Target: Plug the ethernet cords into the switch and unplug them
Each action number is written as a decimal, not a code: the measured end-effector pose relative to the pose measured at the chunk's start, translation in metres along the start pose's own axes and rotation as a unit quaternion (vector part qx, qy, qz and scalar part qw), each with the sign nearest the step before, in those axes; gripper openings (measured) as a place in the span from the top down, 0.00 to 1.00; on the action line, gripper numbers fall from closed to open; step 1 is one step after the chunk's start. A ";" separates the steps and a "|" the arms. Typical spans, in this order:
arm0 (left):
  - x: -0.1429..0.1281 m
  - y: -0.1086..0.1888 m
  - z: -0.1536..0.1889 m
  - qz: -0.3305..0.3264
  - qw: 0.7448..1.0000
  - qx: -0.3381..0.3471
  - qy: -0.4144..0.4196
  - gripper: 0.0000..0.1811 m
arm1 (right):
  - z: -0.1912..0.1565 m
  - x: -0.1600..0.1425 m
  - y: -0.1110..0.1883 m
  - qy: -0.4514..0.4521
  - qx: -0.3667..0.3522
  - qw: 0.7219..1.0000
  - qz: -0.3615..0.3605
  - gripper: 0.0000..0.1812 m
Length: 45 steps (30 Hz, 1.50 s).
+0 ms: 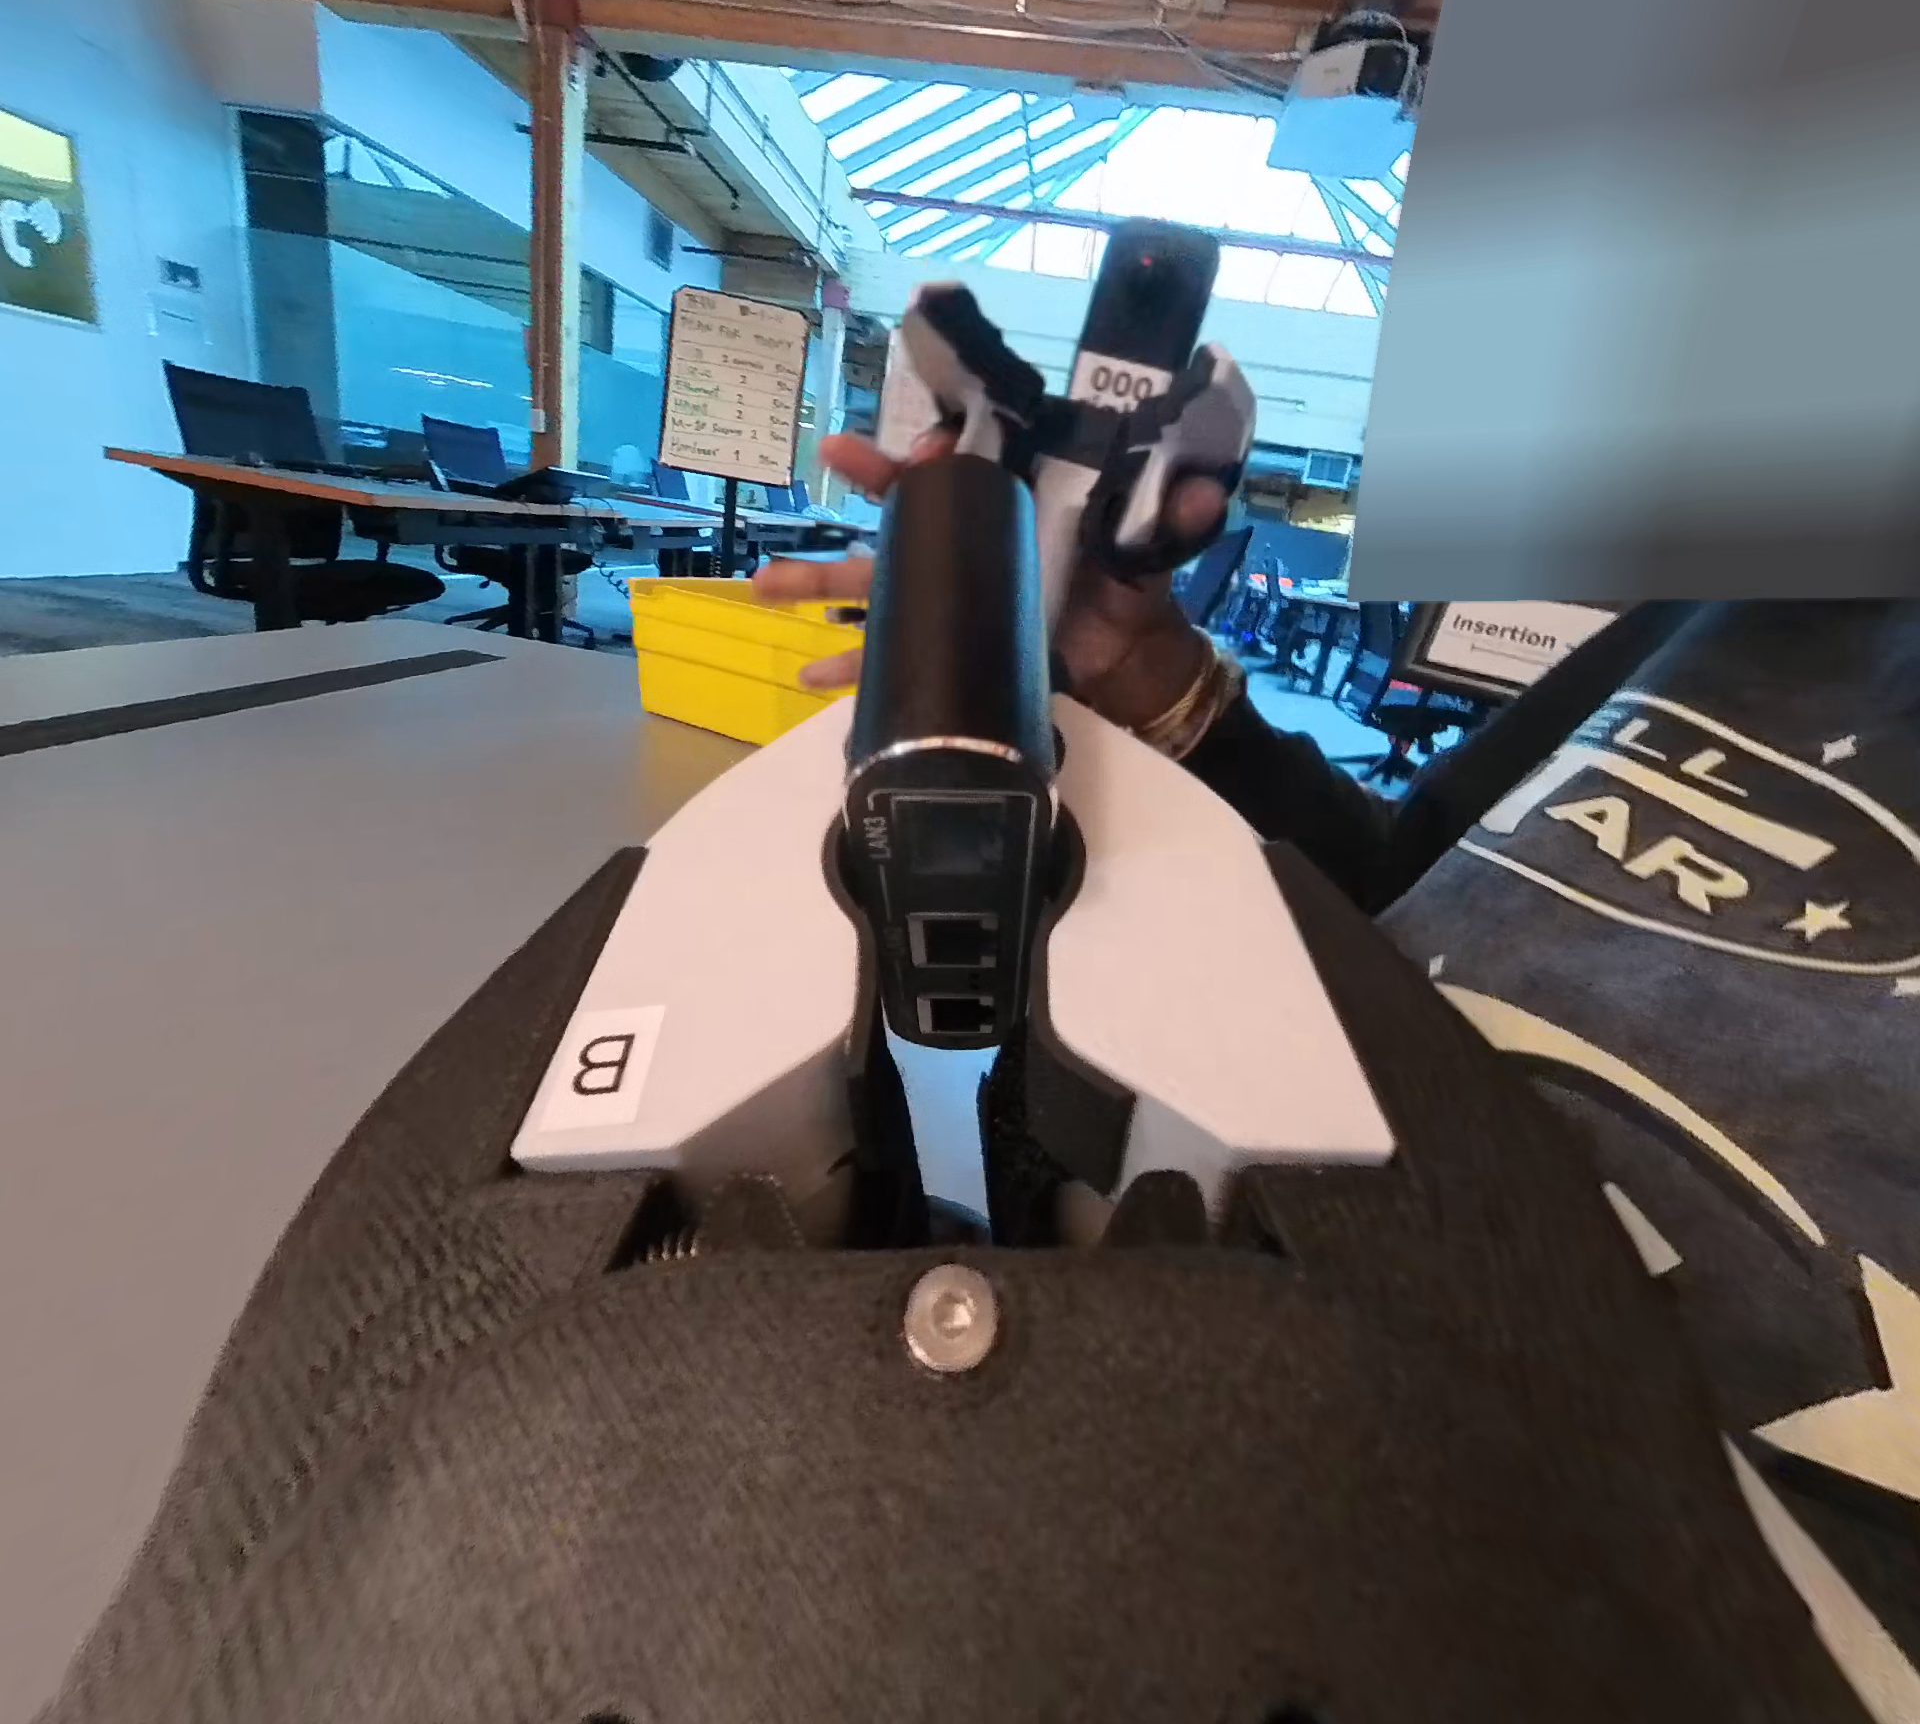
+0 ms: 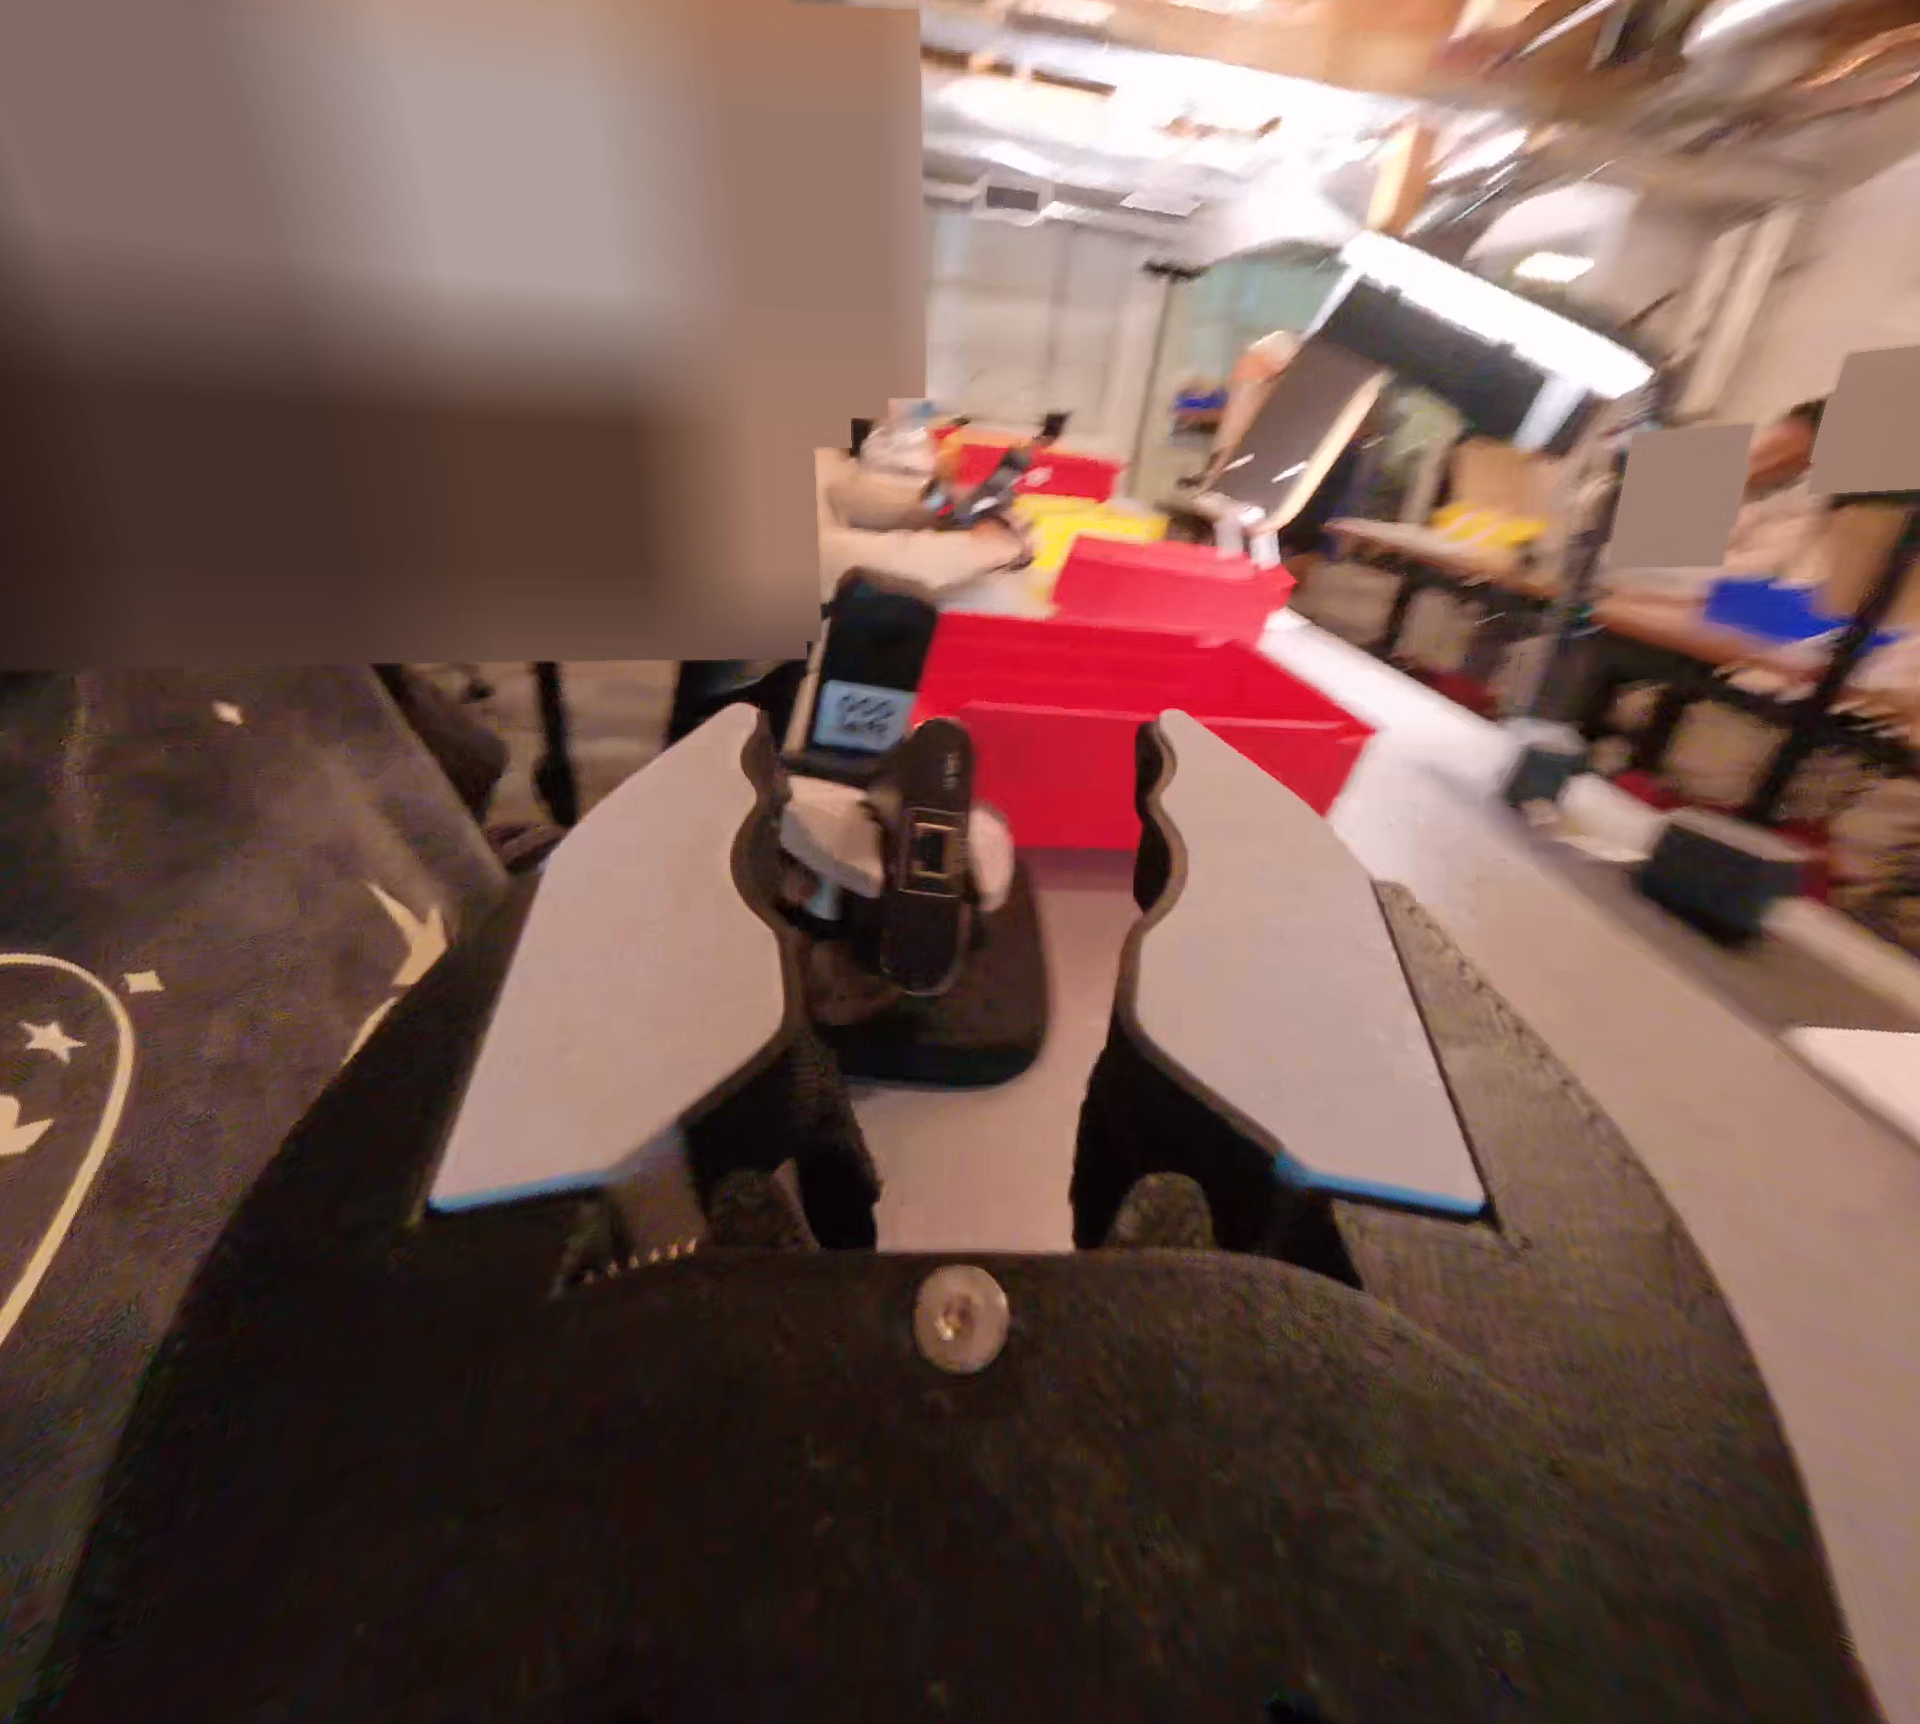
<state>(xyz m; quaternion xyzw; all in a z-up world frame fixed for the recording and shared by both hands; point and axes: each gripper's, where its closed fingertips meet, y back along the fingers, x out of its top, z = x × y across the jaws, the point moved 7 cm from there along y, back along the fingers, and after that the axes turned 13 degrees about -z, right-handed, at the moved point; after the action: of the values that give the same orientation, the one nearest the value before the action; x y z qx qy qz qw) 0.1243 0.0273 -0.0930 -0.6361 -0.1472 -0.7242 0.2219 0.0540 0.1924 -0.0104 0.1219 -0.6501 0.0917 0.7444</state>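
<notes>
- the left gripper (image 1: pixel 951 999) is clamped on the switch (image 1: pixel 951 739), a black oblong box held off the table (image 1: pixel 312 843) with its port face turned back toward the wrist camera, probably so the sockets stay reachable for a plug.
- the right gripper (image 2: pixel 956 843) is spread wide and holds nothing; it faces the switch (image 2: pixel 925 853) from a little way off, likely lining up.
- no cord shows in either view (so the ports look empty).
- beyond the switch: a yellow bin (image 1: pixel 738 656) in the left view, red bins (image 2: pixel 1143 739) in the right view.
- nothing blocks the ports; the right view is motion-blurred, so fine detail there is uncertain.
</notes>
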 end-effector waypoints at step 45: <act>0.006 0.010 -0.026 0.125 0.983 0.134 0.028 0.48 | 0.226 -0.143 0.348 -0.374 -0.418 0.574 -0.596 0.87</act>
<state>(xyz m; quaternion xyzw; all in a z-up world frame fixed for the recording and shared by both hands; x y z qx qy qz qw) 0.1064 0.0052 -0.0916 -0.5932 -0.1561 -0.6823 0.3977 -0.2823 0.4592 -0.1018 0.1803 -0.6176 -0.7085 0.2900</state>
